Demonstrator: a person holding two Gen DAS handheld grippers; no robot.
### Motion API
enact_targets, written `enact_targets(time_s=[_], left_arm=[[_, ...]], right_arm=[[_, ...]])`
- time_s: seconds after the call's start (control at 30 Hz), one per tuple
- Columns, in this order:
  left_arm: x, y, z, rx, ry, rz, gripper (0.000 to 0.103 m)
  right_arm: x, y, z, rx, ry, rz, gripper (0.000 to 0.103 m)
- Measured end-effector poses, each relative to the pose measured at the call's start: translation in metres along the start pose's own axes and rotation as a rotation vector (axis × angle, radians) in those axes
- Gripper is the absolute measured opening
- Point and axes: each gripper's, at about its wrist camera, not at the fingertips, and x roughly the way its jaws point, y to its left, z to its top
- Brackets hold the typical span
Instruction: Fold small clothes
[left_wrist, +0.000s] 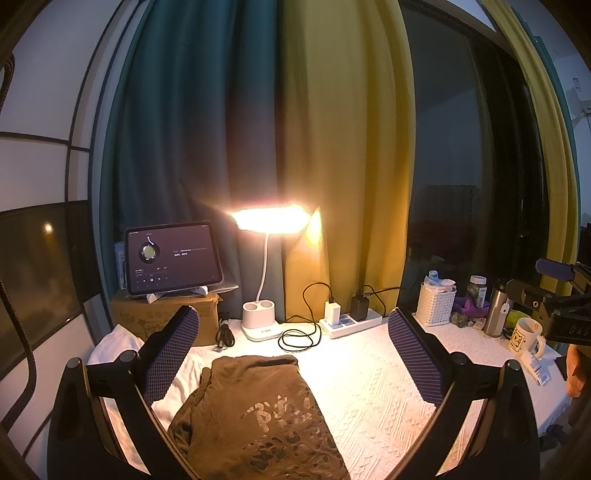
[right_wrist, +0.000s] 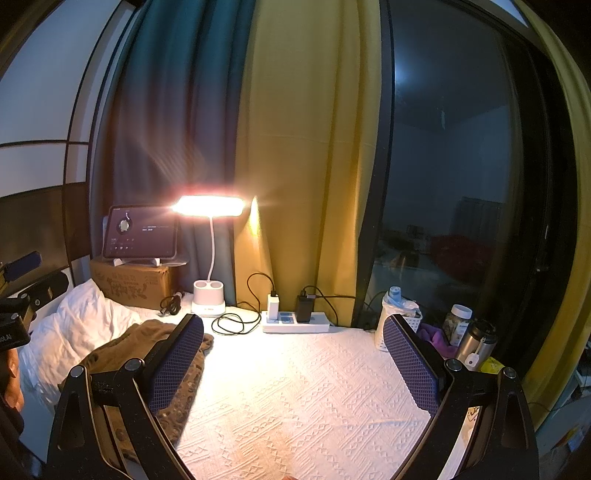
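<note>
Worktop: white textured cloth-covered worktop (right_wrist: 314, 398), lit by a glowing white gooseneck desk lamp (left_wrist: 271, 221).
Garment: brown printed cotton T-shirt (left_wrist: 251, 417), lying on the worktop's left side beside white bedding (right_wrist: 70, 328).
Left tongs (left_wrist: 295, 354): spread apart, empty, above the shirt.
Right tongs (right_wrist: 295, 358): spread apart, empty, over bare cloth.

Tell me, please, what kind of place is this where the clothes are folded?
Probably a bedroom or living room at home, at night. A table with a white textured cloth stands by a dark window with curtains. On it are a lit desk lamp, a tablet and a brown garment.
</note>
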Motion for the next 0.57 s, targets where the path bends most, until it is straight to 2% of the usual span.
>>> enact_targets(time_s=[0.57], left_arm=[[0.0003,0.001,-0.0024,0.0,-0.002,-0.01,0.101]], right_arm=[[0.0037,-0.0024,-0.0009,-0.007,0.008,0.007,0.099]])
